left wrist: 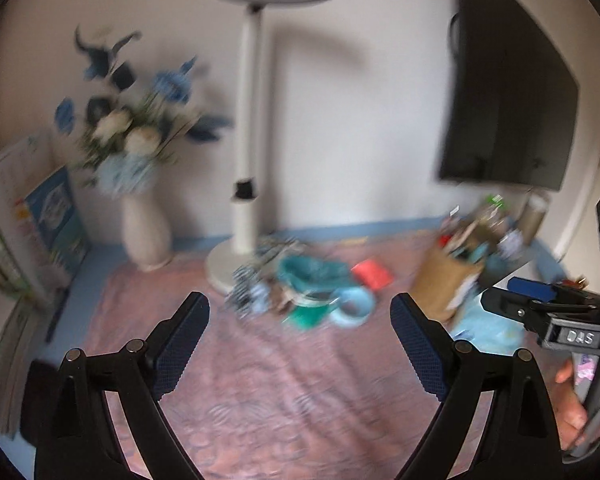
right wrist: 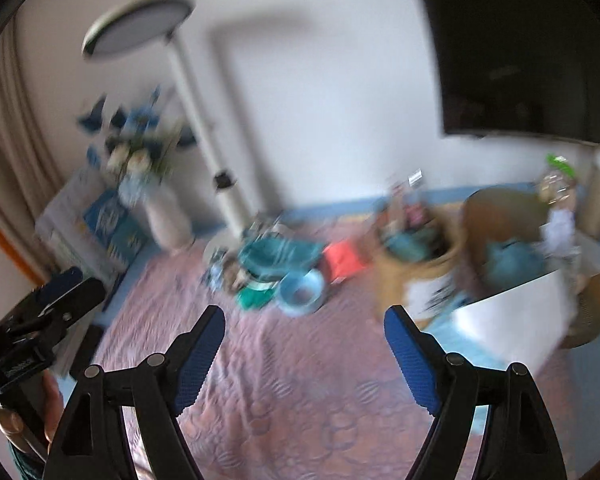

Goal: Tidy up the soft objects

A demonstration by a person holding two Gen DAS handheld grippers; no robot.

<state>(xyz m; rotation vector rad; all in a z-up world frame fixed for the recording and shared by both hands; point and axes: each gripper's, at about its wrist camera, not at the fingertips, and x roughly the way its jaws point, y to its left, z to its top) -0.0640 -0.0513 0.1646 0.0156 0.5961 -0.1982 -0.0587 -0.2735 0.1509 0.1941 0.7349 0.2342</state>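
Near stretch of the pink quilted cloth (left wrist: pixel 260 392) is bare from the left gripper (left wrist: pixel 300 320) and right gripper (right wrist: pixel 304 332), both jaws spread wide and holding nothing, out to the blurred pile of soft items (left wrist: pixel 308 288) mid-scene. Far side is blocked by the lamp base (left wrist: pixel 224 268) touching the pile, with the white vase (left wrist: pixel 146 232) and leaning books (left wrist: pixel 28 232) on the far left. Right side is crowded by a wicker basket (right wrist: pixel 416 264) and white box (right wrist: pixel 516 312); a gap runs between pile and basket.
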